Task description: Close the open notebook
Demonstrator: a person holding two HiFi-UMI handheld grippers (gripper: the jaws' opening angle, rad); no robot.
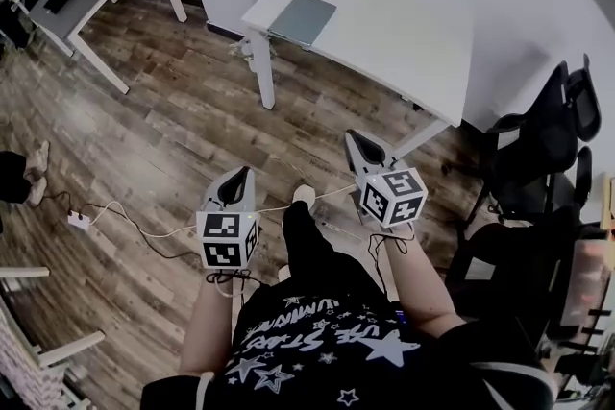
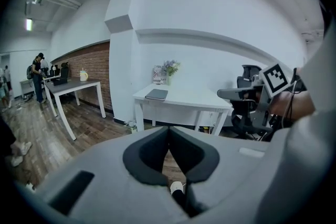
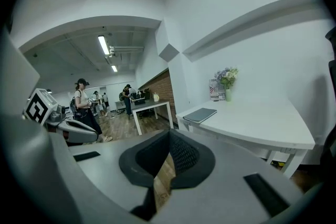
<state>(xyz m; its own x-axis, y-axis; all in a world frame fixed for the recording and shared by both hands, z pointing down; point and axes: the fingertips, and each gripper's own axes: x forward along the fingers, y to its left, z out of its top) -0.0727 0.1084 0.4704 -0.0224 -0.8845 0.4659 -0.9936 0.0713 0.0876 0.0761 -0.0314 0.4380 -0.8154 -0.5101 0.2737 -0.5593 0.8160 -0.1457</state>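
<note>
We hold the left gripper (image 1: 233, 185) and the right gripper (image 1: 363, 147) low, jaws pressed together and empty, seemingly because the notebook (image 1: 302, 18) lies closed on the table (image 1: 413, 24), well apart.

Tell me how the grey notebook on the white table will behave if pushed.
The notebook lies flat and closed, so it probably slides rather than tips. The white table looks smooth, so little resistance seems likely. It looks thin, so probably light.

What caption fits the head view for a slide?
Left gripper and right gripper shut and empty above the floor; notebook lies closed on the table ahead.
</note>
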